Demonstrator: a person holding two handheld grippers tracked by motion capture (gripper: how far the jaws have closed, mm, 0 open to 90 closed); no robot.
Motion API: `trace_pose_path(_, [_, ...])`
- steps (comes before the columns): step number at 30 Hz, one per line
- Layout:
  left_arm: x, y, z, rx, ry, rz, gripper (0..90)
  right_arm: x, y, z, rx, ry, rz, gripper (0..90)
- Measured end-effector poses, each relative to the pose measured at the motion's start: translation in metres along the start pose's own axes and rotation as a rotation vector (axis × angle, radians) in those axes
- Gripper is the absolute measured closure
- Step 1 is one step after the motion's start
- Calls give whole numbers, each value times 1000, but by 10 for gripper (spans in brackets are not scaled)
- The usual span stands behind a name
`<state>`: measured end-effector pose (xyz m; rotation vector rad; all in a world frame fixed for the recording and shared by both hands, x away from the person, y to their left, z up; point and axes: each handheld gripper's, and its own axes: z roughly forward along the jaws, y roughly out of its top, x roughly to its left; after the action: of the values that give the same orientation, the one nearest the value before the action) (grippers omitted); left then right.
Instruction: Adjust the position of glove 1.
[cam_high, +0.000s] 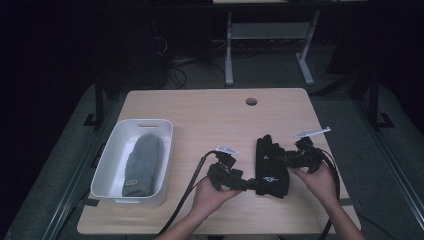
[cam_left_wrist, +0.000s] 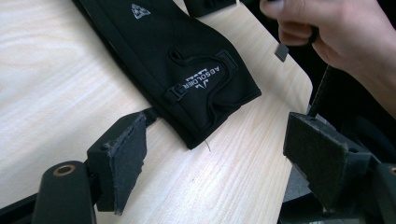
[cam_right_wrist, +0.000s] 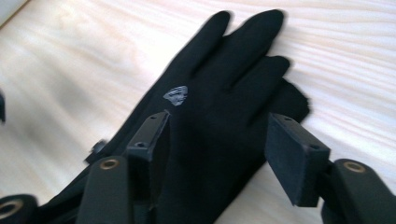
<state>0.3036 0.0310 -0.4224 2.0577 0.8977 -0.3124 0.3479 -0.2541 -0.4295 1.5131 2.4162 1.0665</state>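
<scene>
A black glove (cam_high: 271, 167) lies flat on the wooden table, fingers pointing to the far side. My left gripper (cam_high: 248, 184) sits at the glove's cuff end. In the left gripper view its jaws (cam_left_wrist: 219, 140) stand wide open, with the printed cuff (cam_left_wrist: 196, 79) just ahead of them and the left pad close to the cuff's edge. My right gripper (cam_high: 281, 158) comes in from the right over the glove's middle. In the right gripper view it (cam_right_wrist: 217, 135) is open, straddling the glove (cam_right_wrist: 219, 84), and the pads do not press on the fabric.
A white bin (cam_high: 112, 150) stands at the table's left with a grey knitted item (cam_high: 142, 165) lying in it. A cable hole (cam_high: 251, 101) is near the far edge. The table's rounded corner (cam_left_wrist: 299, 79) is close beside the glove, and the right hand (cam_left_wrist: 336, 32) is beyond it.
</scene>
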Motion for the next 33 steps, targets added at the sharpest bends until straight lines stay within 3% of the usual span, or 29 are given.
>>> trace_pose_path(6, [-1,0,11,19,6,11,214,-19,6,1,-4,2,66,344])
trace_pose_path(11, [2,0,19,16,-9,-21,225,-30,9,9,6,16,108,324])
trace_pose_path(14, [3,1,24,20,4,-17,231,-35,9,16,13,19,126,320])
trace_pose_path(25, [4,1,46,55,23,-54,306,-38,12,36,23,3,126,328])
trace_pose_path(33, [-1,-3,56,91,12,-58,344,-39,13,34,-8,-4,129,354])
